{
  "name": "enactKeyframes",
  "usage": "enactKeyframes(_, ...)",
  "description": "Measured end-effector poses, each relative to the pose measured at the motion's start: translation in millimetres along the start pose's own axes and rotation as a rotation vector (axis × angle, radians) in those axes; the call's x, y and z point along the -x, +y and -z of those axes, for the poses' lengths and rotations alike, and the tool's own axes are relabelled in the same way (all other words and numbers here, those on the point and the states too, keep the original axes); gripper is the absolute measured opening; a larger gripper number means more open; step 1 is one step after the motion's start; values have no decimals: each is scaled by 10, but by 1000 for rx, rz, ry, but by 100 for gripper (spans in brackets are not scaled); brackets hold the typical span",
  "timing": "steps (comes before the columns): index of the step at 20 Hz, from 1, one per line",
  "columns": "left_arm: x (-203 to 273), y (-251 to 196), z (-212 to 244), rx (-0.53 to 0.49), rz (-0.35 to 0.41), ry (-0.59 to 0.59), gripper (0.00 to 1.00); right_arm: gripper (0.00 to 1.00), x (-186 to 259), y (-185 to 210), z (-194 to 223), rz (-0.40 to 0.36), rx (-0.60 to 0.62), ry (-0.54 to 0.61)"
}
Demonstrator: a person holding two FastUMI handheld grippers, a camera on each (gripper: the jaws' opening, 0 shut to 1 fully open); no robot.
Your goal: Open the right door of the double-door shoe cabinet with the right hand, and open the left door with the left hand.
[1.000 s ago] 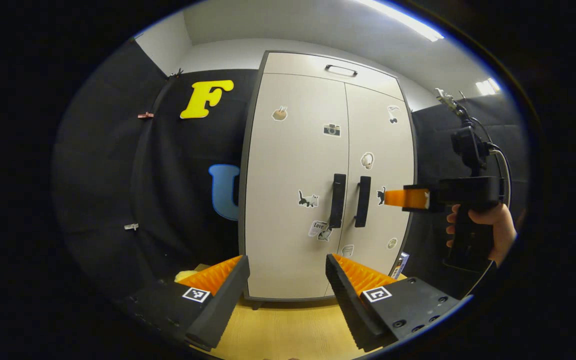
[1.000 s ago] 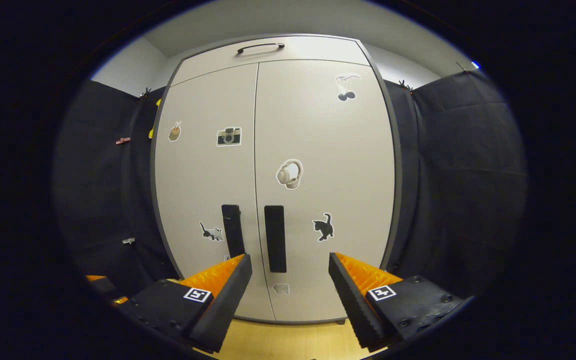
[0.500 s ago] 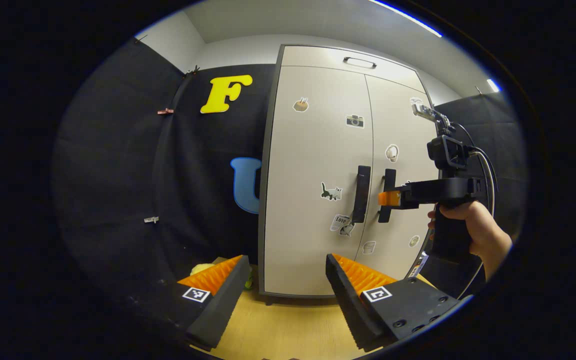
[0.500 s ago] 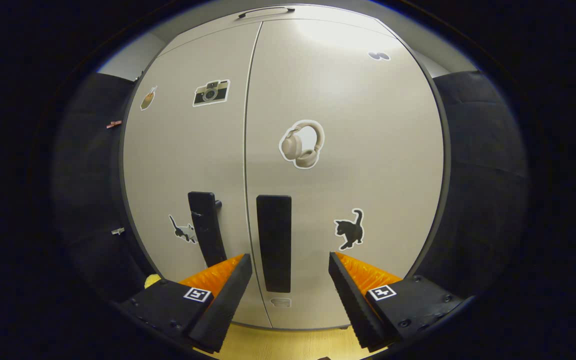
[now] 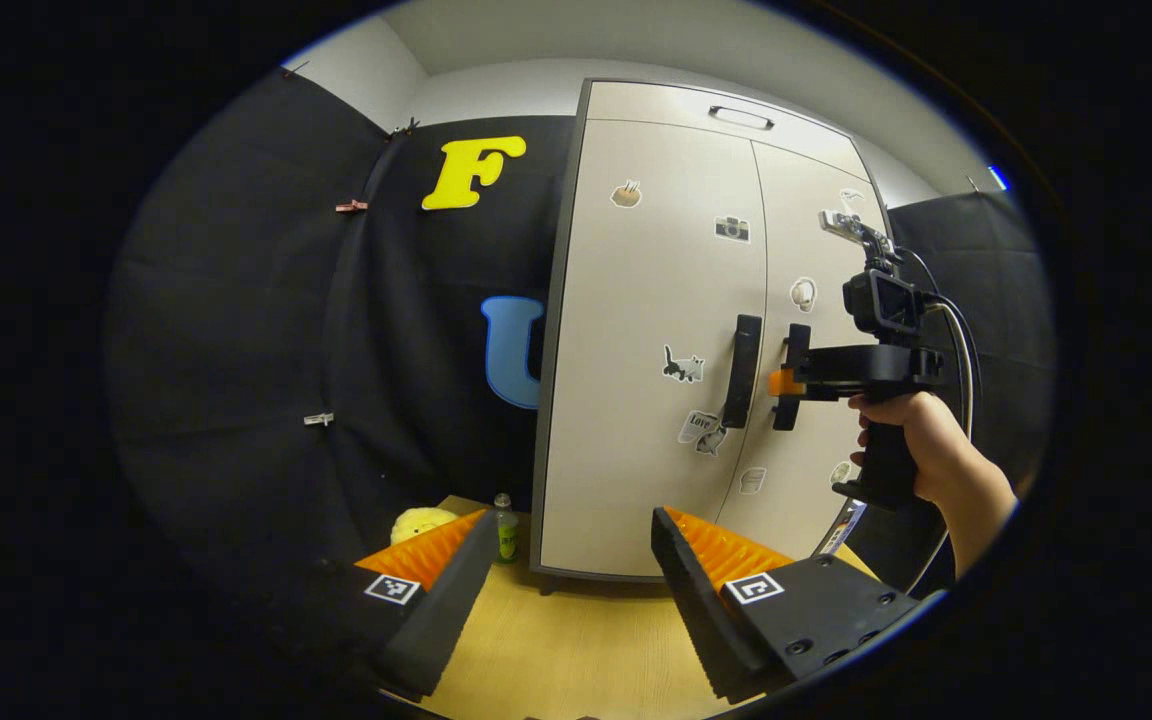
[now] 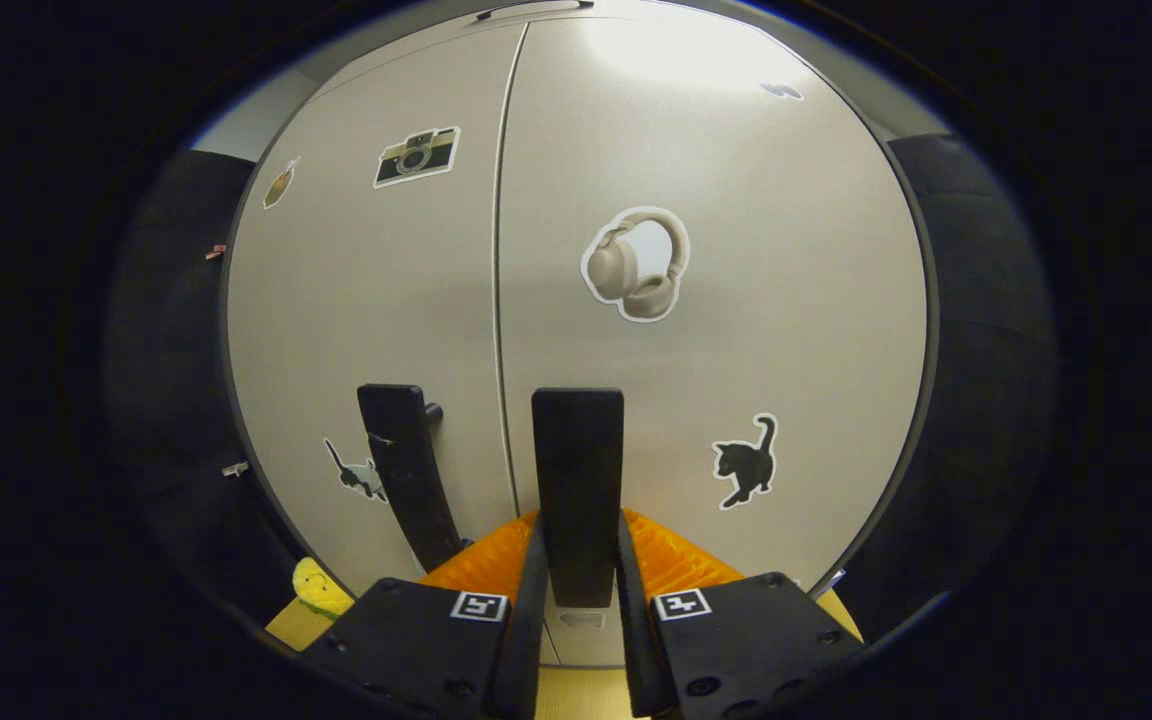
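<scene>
Right handle clamped, both doors shut

Left gripper view: left gripper (image 5: pixel 568 570) is held apart, well short of the left handle (image 5: pixel 742 371). Right gripper view: right gripper (image 6: pixel 576 575) is clamped on the right handle (image 6: pixel 577 495) just beside it; slip is likely if pulled off-axis

— Supporting surface?
— A light wood-grain counter (image 5: pixel 576 640). The shoe cabinet (image 5: pixel 636 400) stands directly on it, raised on short feet, both doors flush.
— Other items on it?
— To the cabinet's left, a small green bottle (image 5: pixel 505 528) stands upright just beside the cabinet's side. A yellow plush toy (image 5: pixel 418 522) lies near the bottle, farther left. In the right gripper view the toy shows at the counter's corner.
</scene>
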State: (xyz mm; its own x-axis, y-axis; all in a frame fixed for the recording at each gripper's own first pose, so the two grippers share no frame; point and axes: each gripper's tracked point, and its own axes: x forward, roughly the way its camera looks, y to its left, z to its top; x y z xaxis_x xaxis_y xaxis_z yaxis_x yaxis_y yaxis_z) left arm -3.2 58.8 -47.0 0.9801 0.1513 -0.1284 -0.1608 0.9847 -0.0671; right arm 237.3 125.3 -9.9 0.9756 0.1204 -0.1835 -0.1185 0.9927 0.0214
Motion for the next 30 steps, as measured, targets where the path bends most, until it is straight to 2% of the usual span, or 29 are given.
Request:
enactKeyframes(5,152,48,85,-3,17,14,95,35,22,-6,6,5,-4,3)
enactKeyframes(8,260,52,129,-9,40,23,95,20,17,-12,3,20,-28,-10)
enactKeyframes(11,377,39,119,-25,77,15,95,17,40,-10,46,6,-51,21)
enactKeyframes(12,404,26,111,-33,93,12,95,13,117,-14,20,3,-59,19)
enactKeyframes(15,460,-115,129,-21,169,36,95,13,189,-59,-9,-2,-66,-9)
enactKeyframes(18,516,-226,112,-27,199,44,95,13,268,-101,-8,4,-59,-25)
enactKeyframes(24,679,-574,112,-43,171,47,95,13,463,-186,-26,-68,-69,-43)
enactKeyframes(30,959,-1235,314,7,114,66,95,13,601,-278,-42,-178,-40,-31)
